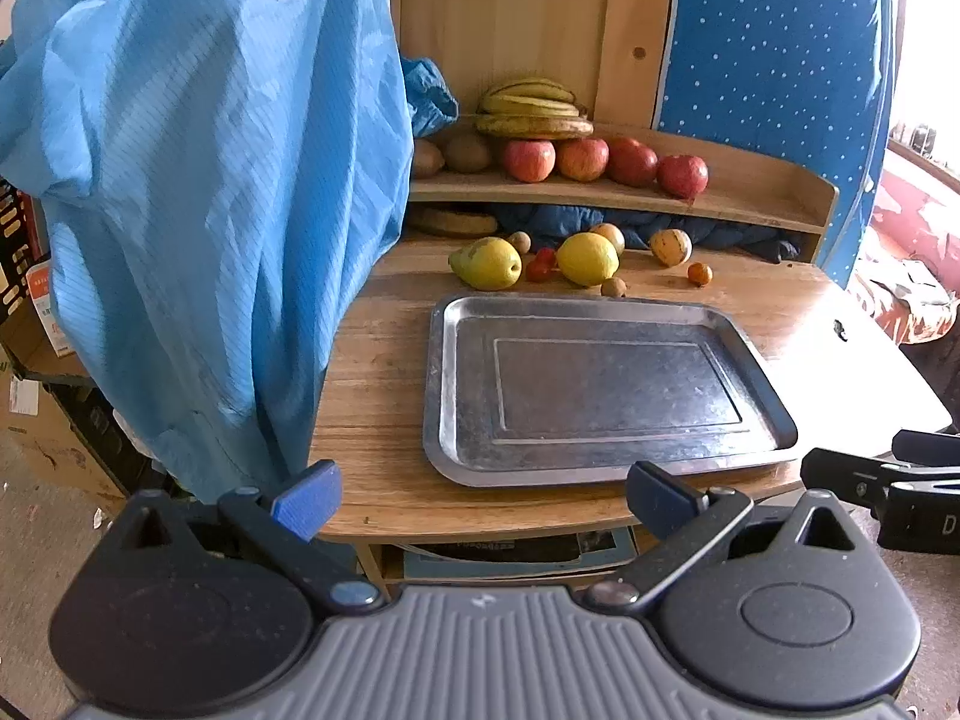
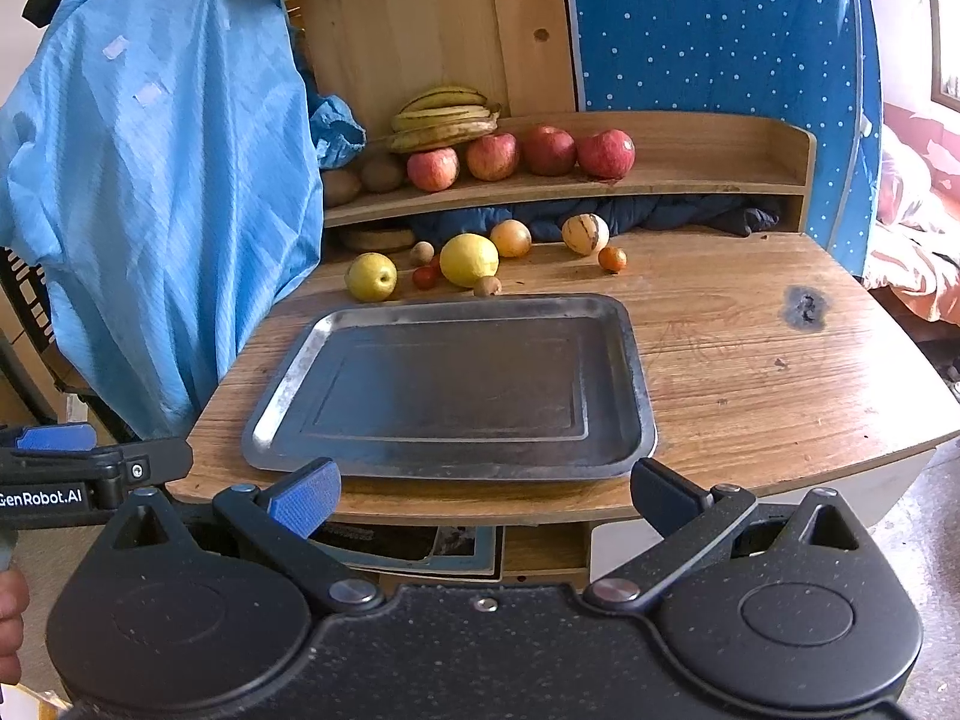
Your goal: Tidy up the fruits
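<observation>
1. Loosely scattered along the far edge of the table [image 2: 750, 324], just beyond the tray, lie the small fruits: a yellow pear [image 2: 371, 277], a lemon [image 2: 468, 260], a small red tomato [image 2: 424, 277] between them, two small brown kiwis [image 2: 422, 252], one behind the tomato and one at the tray's far rim, a pale orange fruit [image 2: 510, 238], a striped cream melon-like fruit [image 2: 585, 234] and a little tangerine [image 2: 612, 258].
2. A metal tray [image 2: 636, 360] sits empty on the table's near-left part, its near rim close to the near edge.
3. On the wooden shelf [image 2: 720, 174] at the table's back stand four red apples [image 2: 519, 156] in a row, a bunch of bananas [image 2: 444, 117] behind them, and two brown kiwis [image 2: 360, 180] at the left end.
4. Dark blue cloth [image 2: 660, 210] is stuffed under the shelf.
5. The left gripper [image 1: 480, 501] hovers off the near edge, fingers spread wide and holding nothing.
6. The right gripper [image 2: 483, 498] hangs beside it, also off the near edge, fingers likewise spread and empty.
7. A light blue garment [image 1: 210, 210] hangs by the table's left edge; a blue dotted board [image 2: 720, 30] leans behind the shelf to the right.
8. A hand [image 2: 9, 624] shows at the left rim of the right wrist view.
</observation>
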Motion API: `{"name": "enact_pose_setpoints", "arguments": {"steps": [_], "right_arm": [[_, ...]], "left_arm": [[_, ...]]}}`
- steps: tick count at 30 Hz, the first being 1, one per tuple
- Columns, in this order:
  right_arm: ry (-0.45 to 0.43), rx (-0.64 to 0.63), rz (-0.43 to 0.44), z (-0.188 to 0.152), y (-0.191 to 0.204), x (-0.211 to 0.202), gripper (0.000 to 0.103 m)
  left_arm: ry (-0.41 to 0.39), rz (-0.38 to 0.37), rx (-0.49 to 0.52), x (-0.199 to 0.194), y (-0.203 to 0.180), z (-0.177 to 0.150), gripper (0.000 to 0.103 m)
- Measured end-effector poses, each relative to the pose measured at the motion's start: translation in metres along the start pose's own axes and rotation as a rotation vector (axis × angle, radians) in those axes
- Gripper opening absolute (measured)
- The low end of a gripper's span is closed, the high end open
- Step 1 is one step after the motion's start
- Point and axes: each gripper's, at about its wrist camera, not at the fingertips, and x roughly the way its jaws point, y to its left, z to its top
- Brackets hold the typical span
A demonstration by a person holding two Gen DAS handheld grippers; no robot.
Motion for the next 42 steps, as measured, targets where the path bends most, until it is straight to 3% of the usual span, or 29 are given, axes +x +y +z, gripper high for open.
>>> {"name": "enact_pose_setpoints", "arguments": {"steps": [15, 26, 30, 36, 42], "right_arm": [[0.067, -0.024, 0.065, 0.019, -0.036, 0.037, 0.102], [0.107, -0.088, 0.162, 0.051, -0.075, 0.065, 0.103], [0.114, -0.127, 0.187, 0.061, -0.090, 0.071, 0.103], [0.088, -0.159, 0.219, 0.076, -0.104, 0.080, 0.103], [0.096, -0.138, 0.267, 0.084, -0.108, 0.091, 0.103]], "left_arm": [[0.076, 0.068, -0.051, 0.035, -0.033, 0.012, 0.103], [0.150, 0.190, -0.158, 0.064, -0.060, 0.036, 0.103], [0.203, 0.279, -0.175, 0.078, -0.066, 0.045, 0.103], [0.255, 0.358, -0.212, 0.092, -0.058, 0.056, 0.103], [0.249, 0.369, -0.211, 0.104, -0.044, 0.073, 0.103]]}}
